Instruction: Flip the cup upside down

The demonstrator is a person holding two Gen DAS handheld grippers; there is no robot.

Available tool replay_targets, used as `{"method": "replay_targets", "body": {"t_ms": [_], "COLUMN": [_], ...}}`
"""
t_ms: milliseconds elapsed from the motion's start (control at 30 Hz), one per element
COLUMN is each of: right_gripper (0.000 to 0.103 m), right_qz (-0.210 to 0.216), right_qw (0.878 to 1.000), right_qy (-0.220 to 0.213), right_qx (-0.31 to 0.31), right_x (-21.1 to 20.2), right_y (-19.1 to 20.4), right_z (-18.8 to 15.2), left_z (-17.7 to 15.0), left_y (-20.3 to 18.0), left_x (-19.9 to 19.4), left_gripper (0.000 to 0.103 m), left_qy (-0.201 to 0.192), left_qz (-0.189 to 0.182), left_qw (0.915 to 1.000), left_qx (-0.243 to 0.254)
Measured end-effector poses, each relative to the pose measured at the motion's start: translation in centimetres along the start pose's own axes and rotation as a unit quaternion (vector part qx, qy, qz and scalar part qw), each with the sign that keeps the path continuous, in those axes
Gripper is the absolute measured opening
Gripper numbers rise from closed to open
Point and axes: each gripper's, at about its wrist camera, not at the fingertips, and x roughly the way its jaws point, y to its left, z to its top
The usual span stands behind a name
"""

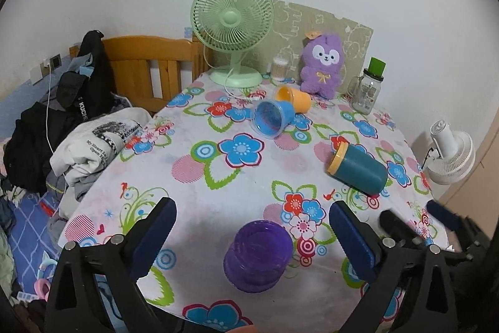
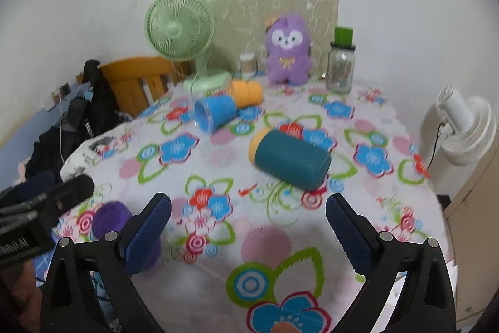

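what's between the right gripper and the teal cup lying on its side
Nothing but bare flowered tablecloth. In the right wrist view the right gripper is open and the teal cup lies just ahead of it, with no object in between.

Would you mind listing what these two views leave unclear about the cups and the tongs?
- Purple cup: in the right wrist view the right tongs' left finger covers part of it.
- Orange cup: its lower side is behind the blue cup in the left wrist view.
- Jar label: blurred in the right wrist view.
- Left tongs: finger bases cut off by the bottom edge.
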Motion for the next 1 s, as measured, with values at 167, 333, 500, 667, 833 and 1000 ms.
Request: {"method": "replay_targets", "body": {"t_ms": [167,333,500,667,833,1000], "right_gripper": [0.101,0.101,0.101,0.101,0.101,0.101], "right_qz": [-0.003,-0.001,-0.007,-0.011,-0.013,-0.012], "right_qw": [1.0,0.999,0.999,0.999,0.999,0.998], "right_qy": [-0.024,-0.032,-0.035,-0.043,-0.053,-0.059], "right_qx": [-0.006,-0.008,-0.005,-0.007,-0.006,-0.006], "right_x": [-1.4,-2.0,-2.2,-2.8,-3.4,-3.8], "right_y": [0.7,1.3,1.4,1.3,1.3,1.4], "right_z": [1.1,1.3,1.3,1.6,2.0,2.4], "left_z": [0.3,0.5,0.5,0.4,0.8,1.3], "left_y": [0.5,1.1,1.4,1.3,1.2,1.2], "left_x": [-0.4,-0.9,-1.1,-1.5,-2.0,-2.5], "left_gripper": [0.103,0.103,0.103,0.103,0.103,0.103], "left_qy": [-0.012,-0.022,-0.025,-0.029,-0.038,-0.048], "left_qz": [0.004,0.007,0.005,0.002,0.0,-0.002], "left_qw": [0.9999,0.9997,0.9996,0.9996,0.9993,0.9988], "left_qx": [-0.001,-0.006,-0.006,-0.002,0.0,0.0]}}
